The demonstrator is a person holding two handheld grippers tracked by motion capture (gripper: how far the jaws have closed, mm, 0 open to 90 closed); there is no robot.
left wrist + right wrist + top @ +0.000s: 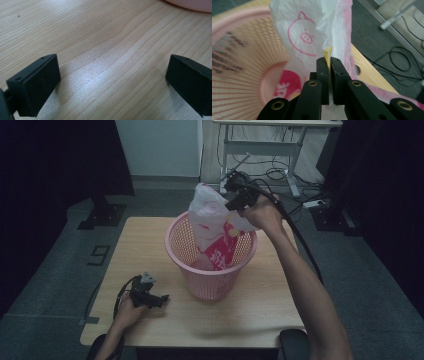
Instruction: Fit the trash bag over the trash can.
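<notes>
My right gripper pinches the limp, light plastic bag at its rim, over the pink basket; left gripper idles agape.

White plastic bag with pink pig print, upright, partly inside pink basket

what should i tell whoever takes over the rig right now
Right gripper: shut on the plastic bag, pinching its edge above the pink basket.
Left gripper: open, holding nothing, low over the wooden table in front and to the left of the basket.
Done: the bag's lower part sits inside the basket.
Left: probably seat or spread the bag on the rim; the upper part stands above the rim.
</notes>
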